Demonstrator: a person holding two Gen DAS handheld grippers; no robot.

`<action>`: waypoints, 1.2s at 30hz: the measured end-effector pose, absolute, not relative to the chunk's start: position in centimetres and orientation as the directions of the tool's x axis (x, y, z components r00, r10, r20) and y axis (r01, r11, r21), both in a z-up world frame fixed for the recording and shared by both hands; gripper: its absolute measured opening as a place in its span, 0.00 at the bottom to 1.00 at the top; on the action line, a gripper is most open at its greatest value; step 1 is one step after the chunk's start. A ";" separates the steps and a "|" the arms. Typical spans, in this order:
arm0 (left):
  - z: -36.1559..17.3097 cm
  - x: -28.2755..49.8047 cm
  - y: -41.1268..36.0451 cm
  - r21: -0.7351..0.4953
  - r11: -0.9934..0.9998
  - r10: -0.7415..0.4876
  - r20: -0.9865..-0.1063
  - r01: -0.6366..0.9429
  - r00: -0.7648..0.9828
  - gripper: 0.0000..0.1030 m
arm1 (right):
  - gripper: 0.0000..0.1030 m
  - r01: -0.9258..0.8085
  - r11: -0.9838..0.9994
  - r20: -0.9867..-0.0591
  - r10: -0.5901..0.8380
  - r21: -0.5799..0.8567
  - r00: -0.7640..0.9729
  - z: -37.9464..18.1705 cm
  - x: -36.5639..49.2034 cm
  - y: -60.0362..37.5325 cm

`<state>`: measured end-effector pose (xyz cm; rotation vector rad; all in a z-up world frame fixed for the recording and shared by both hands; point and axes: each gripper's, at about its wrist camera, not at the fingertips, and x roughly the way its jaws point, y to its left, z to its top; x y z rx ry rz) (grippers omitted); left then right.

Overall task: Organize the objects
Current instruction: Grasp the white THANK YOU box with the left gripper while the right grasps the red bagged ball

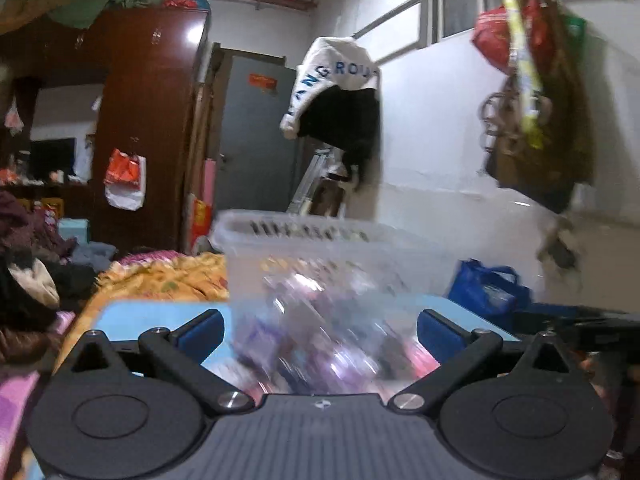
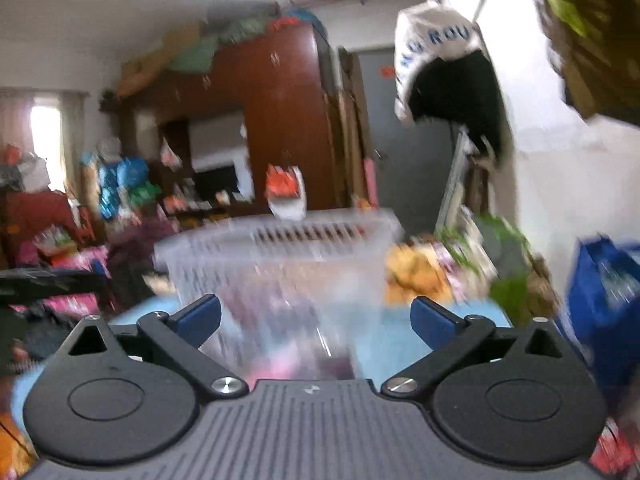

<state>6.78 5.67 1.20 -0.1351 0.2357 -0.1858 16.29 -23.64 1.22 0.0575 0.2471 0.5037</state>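
A translucent white plastic basket (image 1: 304,248) with a slotted rim stands on a light blue table (image 1: 160,312); it also shows in the right wrist view (image 2: 280,240). Blurred clear and pink-purple packets (image 1: 320,340) lie in front of it, between the left fingers. My left gripper (image 1: 320,328) is open, its blue pads wide apart on either side of the packets. My right gripper (image 2: 316,320) is open too, facing the basket's near wall with blurred pink items (image 2: 288,344) below. Both views are motion-blurred.
A blue bag (image 1: 488,288) stands right of the table. A yellow patterned bedspread (image 1: 168,276) lies to the left. A dark red wardrobe (image 1: 152,120), a grey door (image 1: 256,128) and hanging clothes (image 1: 336,96) are behind. The other gripper's dark arm (image 1: 580,320) reaches in at right.
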 end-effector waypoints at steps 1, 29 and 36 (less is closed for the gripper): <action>1.0 6.3 5.4 -0.171 0.969 -0.216 -0.220 0.180 0.951 1.00 | 1.00 -0.488 0.863 -0.216 0.504 0.129 0.836 0.6 15.7 -24.1; -1.5 6.5 -1.2 0.018 0.989 -0.139 -0.258 0.148 0.956 0.76 | 0.44 -0.444 0.895 -0.325 0.432 0.042 0.841 -1.8 16.2 -22.4; -0.1 5.2 1.1 -0.016 0.990 -0.138 -0.170 0.138 0.976 0.76 | 0.44 -0.473 0.877 -0.254 0.478 0.084 0.841 -0.5 15.2 -23.3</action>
